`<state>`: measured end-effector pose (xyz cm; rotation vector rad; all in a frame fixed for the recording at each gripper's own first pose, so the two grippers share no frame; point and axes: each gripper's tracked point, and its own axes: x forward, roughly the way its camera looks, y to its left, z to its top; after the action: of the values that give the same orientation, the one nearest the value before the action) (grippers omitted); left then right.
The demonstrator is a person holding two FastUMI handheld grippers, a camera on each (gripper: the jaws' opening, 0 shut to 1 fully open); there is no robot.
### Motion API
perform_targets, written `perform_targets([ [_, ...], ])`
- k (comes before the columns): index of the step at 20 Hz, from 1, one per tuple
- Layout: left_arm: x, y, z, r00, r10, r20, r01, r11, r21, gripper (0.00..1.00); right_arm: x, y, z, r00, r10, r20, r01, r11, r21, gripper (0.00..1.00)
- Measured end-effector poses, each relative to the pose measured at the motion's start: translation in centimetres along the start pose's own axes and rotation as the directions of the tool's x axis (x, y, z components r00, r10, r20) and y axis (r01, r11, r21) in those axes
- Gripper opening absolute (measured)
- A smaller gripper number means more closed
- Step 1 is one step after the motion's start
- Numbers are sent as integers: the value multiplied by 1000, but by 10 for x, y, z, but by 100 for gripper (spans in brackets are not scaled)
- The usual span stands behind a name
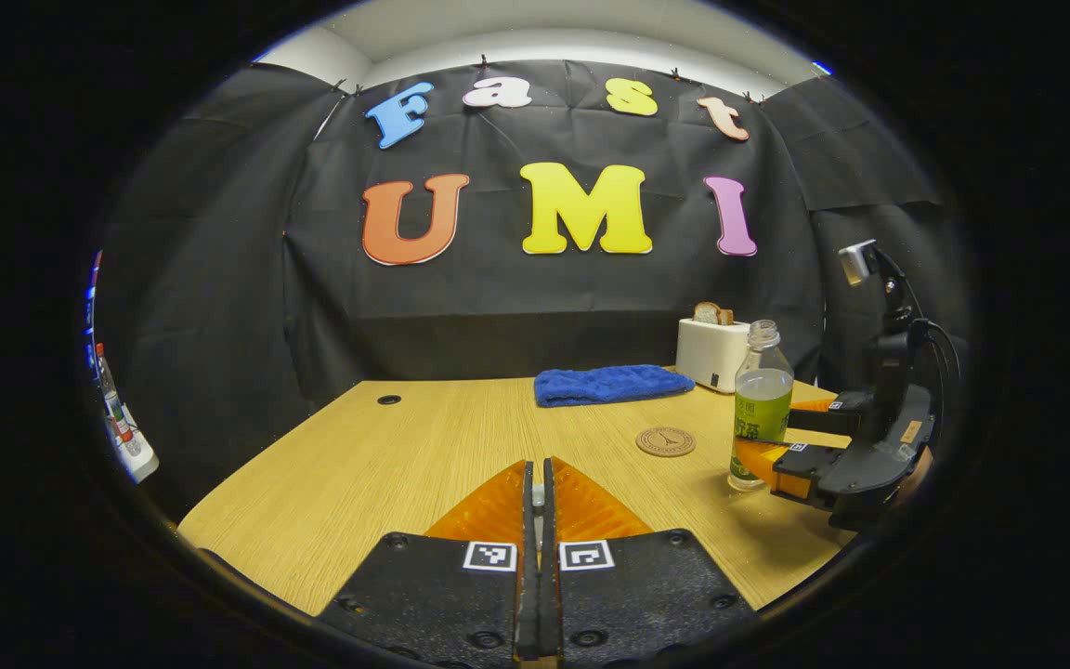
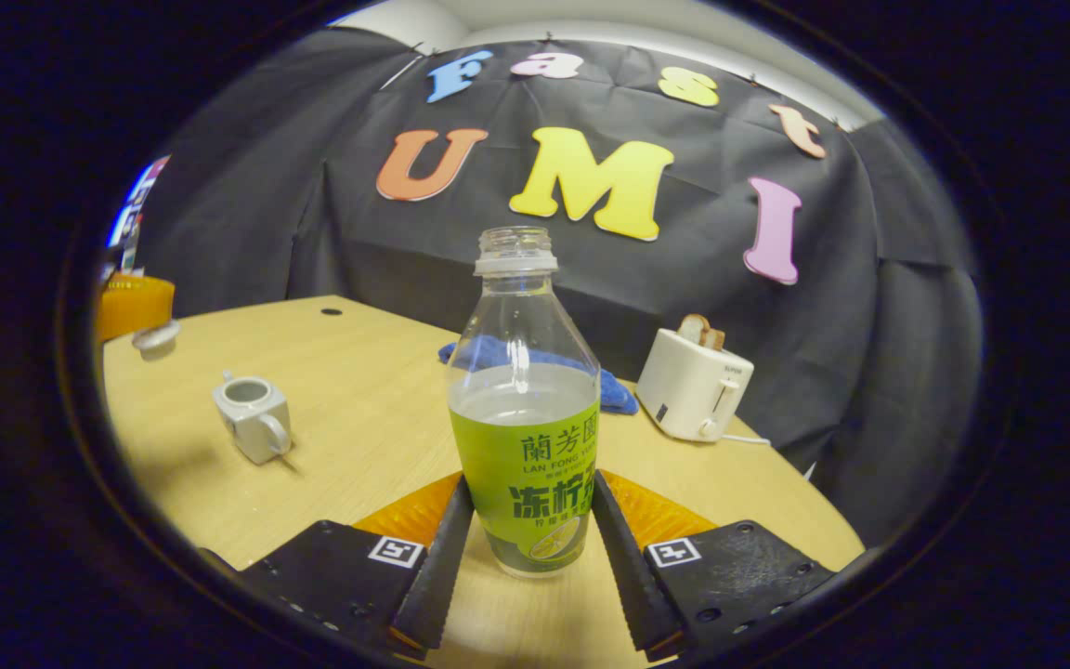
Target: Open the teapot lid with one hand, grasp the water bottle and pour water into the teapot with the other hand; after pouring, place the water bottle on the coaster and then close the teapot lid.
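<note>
Table (image 2: 358, 372) first: teapot (image 2: 253, 417) sits open at far left in the right gripper view. Bottle (image 2: 524, 409) stands upright, uncapped, about half full, between the right gripper (image 2: 524, 548) fingers; looks clamped low on the label but contact isn't certain. Left gripper (image 1: 540, 497) fingers together on the lid (image 2: 155, 336), held up and left of the teapot. Lift straight, tilt slowly. Toaster (image 2: 693, 395) and cloth (image 1: 611, 384) sit behind, off the route. Coaster (image 1: 666, 441) just left of the bottle
</note>
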<state>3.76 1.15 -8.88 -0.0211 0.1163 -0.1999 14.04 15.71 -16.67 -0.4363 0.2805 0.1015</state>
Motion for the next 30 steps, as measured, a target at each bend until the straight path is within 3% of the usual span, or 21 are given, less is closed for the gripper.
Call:
perform_targets([
  [4,-7,14,-7,1000,16,-8,-16,1000,3,3,3,20,7,1000,-16,1,16,977,-211,73],
  [9,-15,26,-11,1000,14,10,-14,1000,-6,3,12,33,24,997,-67,39,77,883,-464,72],
  [12,-21,31,-11,1000,12,26,-12,1000,-10,3,16,43,35,995,-75,73,103,793,-600,72],
  [18,-27,40,-14,999,5,45,-5,1000,-17,3,25,67,51,988,-67,136,150,571,-807,74],
  [30,-34,43,-21,998,-6,68,9,999,-33,3,21,71,68,957,-90,277,290,212,-933,72],
])
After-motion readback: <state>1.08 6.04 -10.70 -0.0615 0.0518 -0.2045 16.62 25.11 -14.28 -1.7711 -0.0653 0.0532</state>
